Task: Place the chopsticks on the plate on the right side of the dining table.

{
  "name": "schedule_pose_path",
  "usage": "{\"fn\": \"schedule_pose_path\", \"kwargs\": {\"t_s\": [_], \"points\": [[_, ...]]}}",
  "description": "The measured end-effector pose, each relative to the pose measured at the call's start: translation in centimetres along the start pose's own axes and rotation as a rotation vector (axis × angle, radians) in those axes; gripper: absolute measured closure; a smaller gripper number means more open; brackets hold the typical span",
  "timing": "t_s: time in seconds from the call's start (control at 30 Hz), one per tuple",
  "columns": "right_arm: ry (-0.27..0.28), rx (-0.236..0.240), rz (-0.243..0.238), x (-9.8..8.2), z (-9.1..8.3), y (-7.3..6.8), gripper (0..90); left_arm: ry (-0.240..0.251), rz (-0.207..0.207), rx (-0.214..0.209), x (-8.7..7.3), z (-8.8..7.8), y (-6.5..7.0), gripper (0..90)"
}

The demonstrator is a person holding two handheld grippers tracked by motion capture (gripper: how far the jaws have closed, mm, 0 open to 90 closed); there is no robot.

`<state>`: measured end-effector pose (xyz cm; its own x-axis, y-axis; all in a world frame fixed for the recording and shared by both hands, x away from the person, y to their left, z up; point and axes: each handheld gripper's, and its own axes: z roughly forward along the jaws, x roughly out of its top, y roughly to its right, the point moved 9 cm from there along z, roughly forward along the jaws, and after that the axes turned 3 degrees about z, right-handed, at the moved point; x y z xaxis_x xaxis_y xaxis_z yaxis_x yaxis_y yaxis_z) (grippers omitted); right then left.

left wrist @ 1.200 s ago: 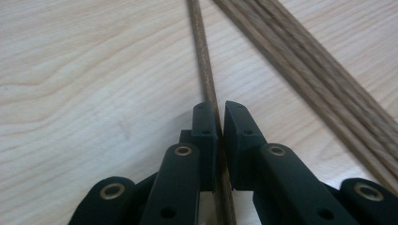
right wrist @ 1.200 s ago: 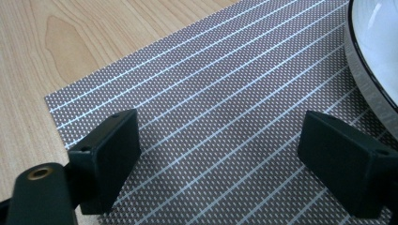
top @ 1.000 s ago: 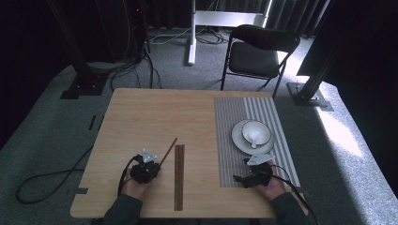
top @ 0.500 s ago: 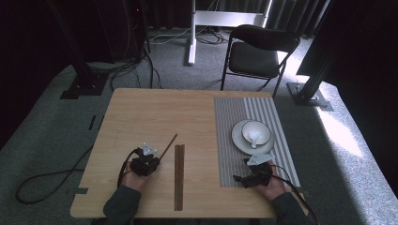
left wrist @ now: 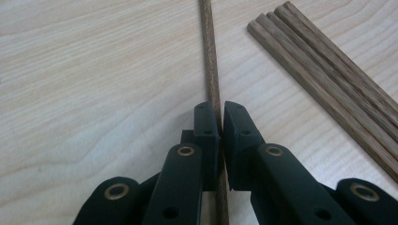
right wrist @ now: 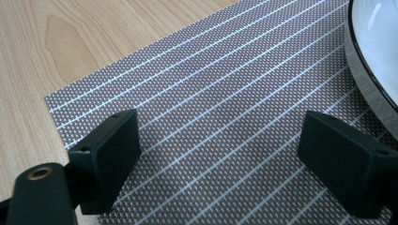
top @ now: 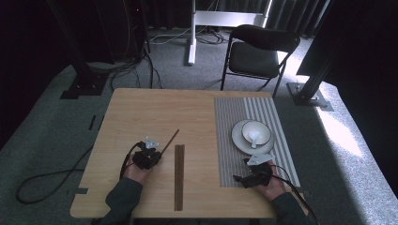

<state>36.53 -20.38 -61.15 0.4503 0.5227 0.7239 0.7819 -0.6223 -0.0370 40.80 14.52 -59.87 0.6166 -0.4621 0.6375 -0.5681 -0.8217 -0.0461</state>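
Firmly, the left gripper point(left wrist: 220, 123) clenches a slim round wooden chopstick point(left wrist: 210, 61); right gripper point(right wrist: 220, 154) jaws gape.

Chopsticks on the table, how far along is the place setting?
Looks done: plate with bowl and spoon sits on the placemat. In hand: left gripper is shut on one chopstick. Left: the other chopsticks lie bundled on bare wood; right gripper is open above the mat.

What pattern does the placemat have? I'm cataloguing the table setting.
The placemat is grey-brown woven mesh with thin pale stripes, clearest in the right gripper view.
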Motion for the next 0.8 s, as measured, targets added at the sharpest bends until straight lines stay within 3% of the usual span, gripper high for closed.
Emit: {"fn": "schedule_pose_path", "kwargs": {"t_s": [0.23, 0.8], "points": [[0.000, 0.000, 0.000, 0.0, 0.0, 0.0, 12.4, -0.010, 0.023, -0.003, 1.0, 0.7, -0.1, 84.7], [0.000, 0.000, 0.000, 0.0, 0.0, 0.0, 12.4, 0.022, 0.072, -0.006, 4.0, 0.6, 0.7, 84.8]]}}
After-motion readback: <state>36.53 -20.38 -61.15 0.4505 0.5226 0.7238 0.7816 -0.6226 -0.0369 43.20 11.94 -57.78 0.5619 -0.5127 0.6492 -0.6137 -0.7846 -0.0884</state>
